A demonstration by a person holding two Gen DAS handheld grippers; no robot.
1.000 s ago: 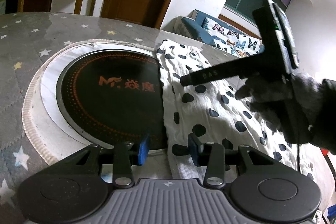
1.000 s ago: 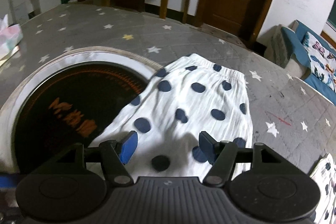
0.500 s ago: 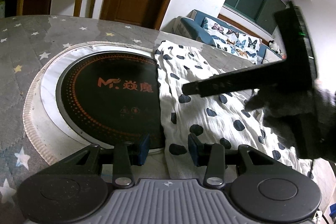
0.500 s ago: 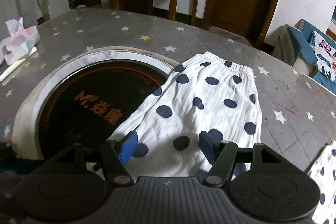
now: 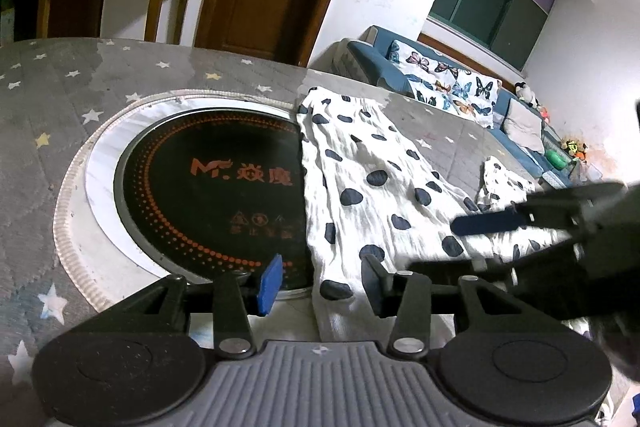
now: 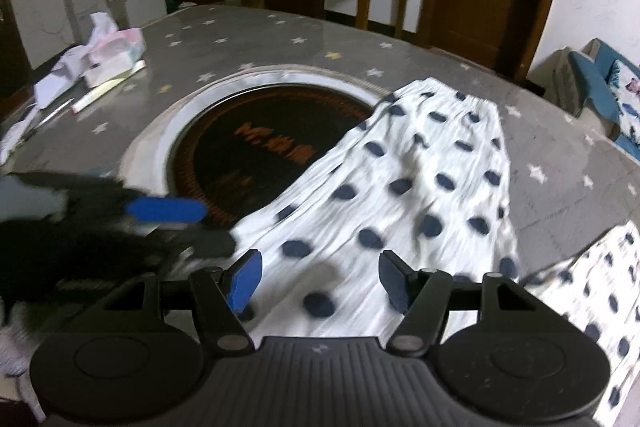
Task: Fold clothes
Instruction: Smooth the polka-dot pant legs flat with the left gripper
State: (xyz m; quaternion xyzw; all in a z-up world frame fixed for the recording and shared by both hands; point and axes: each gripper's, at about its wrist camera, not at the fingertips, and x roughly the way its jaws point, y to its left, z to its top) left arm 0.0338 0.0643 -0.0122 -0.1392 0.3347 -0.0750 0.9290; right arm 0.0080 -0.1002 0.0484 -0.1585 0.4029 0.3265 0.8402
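1. On the gray star table [image 5: 60, 75], white pants with dark dots [image 5: 360, 183] lie flat beside the round black cooktop [image 5: 208, 187].
2. Left gripper [image 5: 320, 281] is wide apart, holding nothing.
3. Right gripper [image 6: 320, 281] is wide apart too, above the pants.

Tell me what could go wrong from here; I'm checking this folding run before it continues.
1. The polka-dot trousers overlap the edge of the black induction cooktop; if it were warm, the cloth could scorch.
2. Both tools, left and right, are open over the near hem, close together; they might collide or pinch unevenly.
3. A second polka-dot garment lies beside the trousers and could get dragged along.
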